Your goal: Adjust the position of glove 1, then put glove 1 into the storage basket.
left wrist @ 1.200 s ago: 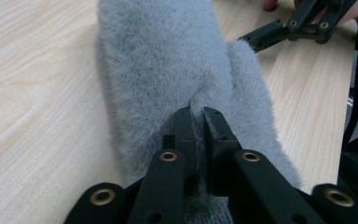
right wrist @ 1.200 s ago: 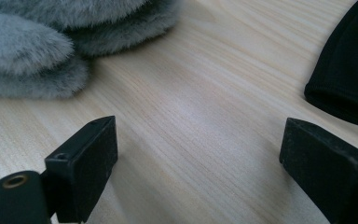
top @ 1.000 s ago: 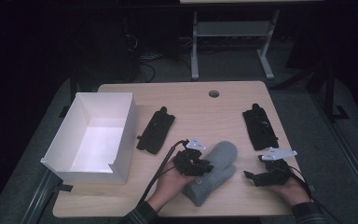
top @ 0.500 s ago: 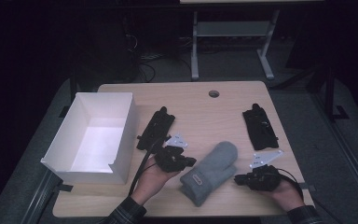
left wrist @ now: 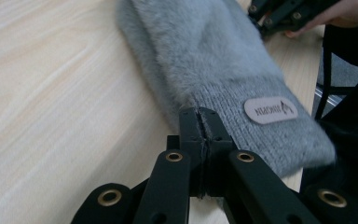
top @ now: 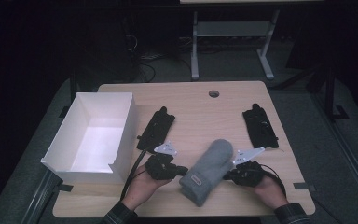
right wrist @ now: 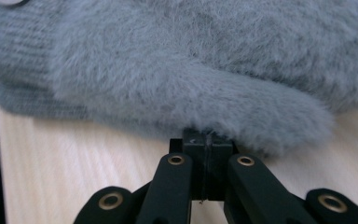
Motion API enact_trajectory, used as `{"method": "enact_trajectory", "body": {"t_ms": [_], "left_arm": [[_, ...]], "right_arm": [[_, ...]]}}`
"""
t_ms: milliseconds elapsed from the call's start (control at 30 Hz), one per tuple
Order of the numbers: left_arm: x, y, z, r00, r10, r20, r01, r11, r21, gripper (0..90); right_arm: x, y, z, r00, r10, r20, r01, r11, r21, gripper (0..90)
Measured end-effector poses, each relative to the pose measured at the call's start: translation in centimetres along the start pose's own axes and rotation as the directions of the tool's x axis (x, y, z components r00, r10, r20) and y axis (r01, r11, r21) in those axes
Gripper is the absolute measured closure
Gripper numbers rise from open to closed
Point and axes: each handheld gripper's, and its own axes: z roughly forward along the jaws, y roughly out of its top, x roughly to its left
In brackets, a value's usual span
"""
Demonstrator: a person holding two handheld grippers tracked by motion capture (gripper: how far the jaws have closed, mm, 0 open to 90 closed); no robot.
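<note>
A fluffy grey mitten [top: 207, 170] with a small oval label on its knitted cuff lies near the table's front edge, cuff toward me. My left gripper [top: 184, 171] comes in from the left. In the left gripper view its jaws [left wrist: 199, 114] are pressed together on the edge of the mitten's [left wrist: 214, 60] cuff. My right gripper [top: 226, 176] reaches in from the right. In the right gripper view it [right wrist: 207, 137] is shut on the lower edge of the mitten's [right wrist: 191, 60] thumb. The left gripper view also has the right gripper [left wrist: 284, 14] at the mitten's far side.
An open white box [top: 98, 135] stands at the table's left. Two flat black gripper rests [top: 157, 128] [top: 260, 128] lie behind the mitten, left and right. A round cable hole [top: 213, 93] is near the back edge of the wooden table [top: 200, 112].
My left gripper slid left off the top of the mitten to its left edge. My right gripper moved left to the mitten's thumb. Both jaws have closed.
</note>
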Motion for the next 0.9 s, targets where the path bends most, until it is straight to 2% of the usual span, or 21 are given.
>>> {"method": "enact_trajectory", "body": {"t_ms": [267,433,500,533,567,600,633,667,700,767,833,867,900], "left_arm": [[0.0,-1.1,-0.6,0.9996,-0.029,0.0,0.029,0.9996,0.006,88.4],[0.5,-1.3,-1.0,0.9992,-0.034,-0.019,0.034,0.9994,-0.005,86.5],[0.8,-1.2,-1.3,0.9984,-0.041,-0.04,0.04,0.999,-0.018,81.5],[1.1,-1.1,-1.4,0.9976,-0.05,-0.049,0.048,0.9983,-0.033,72.7],[1.1,-1.1,-1.4,0.9976,-0.05,-0.049,0.048,0.9983,-0.033,68.3],[1.3,-0.9,-1.4,0.9975,-0.051,-0.049,0.049,0.998,-0.039,68.3],[1.5,-0.8,-1.5,0.9974,-0.053,-0.05,0.05,0.9976,-0.048,61.2],[1.9,-0.4,-1.5,0.9979,-0.057,-0.03,0.055,0.996,-0.07,50.8],[1.9,-0.3,-1.4,0.9981,-0.054,-0.029,0.052,0.9958,-0.075,47.5],[1.9,0.2,-1.1,0.9984,-0.042,-0.038,0.039,0.9963,-0.077,38.2],[1.9,0.4,-1.0,0.9984,-0.038,-0.04,0.035,0.9965,-0.076,35.4],[2.0,0.9,-0.5,0.9985,-0.03,-0.047,0.026,0.9971,-0.072,29.2],[2.0,0.9,-0.5,0.9985,-0.03,-0.047,0.026,0.9971,-0.072,26.9]], "right_arm": [[-0.1,2.3,2.0,0.9997,-0.021,0.012,0.021,1.0,-0.001,90.0],[-0.1,3.5,3.2,0.9992,-0.038,0.007,0.038,0.999,-0.002,90.0],[0.0,3.7,3.3,0.9988,-0.049,0.01,0.049,0.999,0.001,90.0],[0.0,3.6,3.2,0.9988,-0.048,0.005,0.048,0.999,0.002,90.0],[0.0,3.6,3.2,0.9988,-0.048,0.005,0.048,0.999,0.002,90.0],[-0.1,3.5,3.2,0.9983,-0.058,0.007,0.058,0.998,0.002,90.0],[-0.1,3.5,3.2,0.9989,-0.046,0.002,0.046,0.999,0.003,90.0],[-0.2,3.4,3.2,0.9989,-0.047,0.0,0.047,0.999,0.001,90.0],[-0.2,3.4,3.3,0.999,-0.044,-0.003,0.044,0.999,0.001,90.0],[-0.1,3.4,3.3,0.9989,-0.046,-0.001,0.046,0.999,0.0,90.0],[-0.1,3.4,3.3,0.999,-0.045,-0.001,0.045,0.999,0.0,90.0],[-0.1,3.4,3.2,0.9989,-0.047,-0.001,0.047,0.999,0.001,90.0],[-0.1,3.4,3.2,0.9989,-0.047,-0.001,0.047,0.999,0.001,90.0]]}}
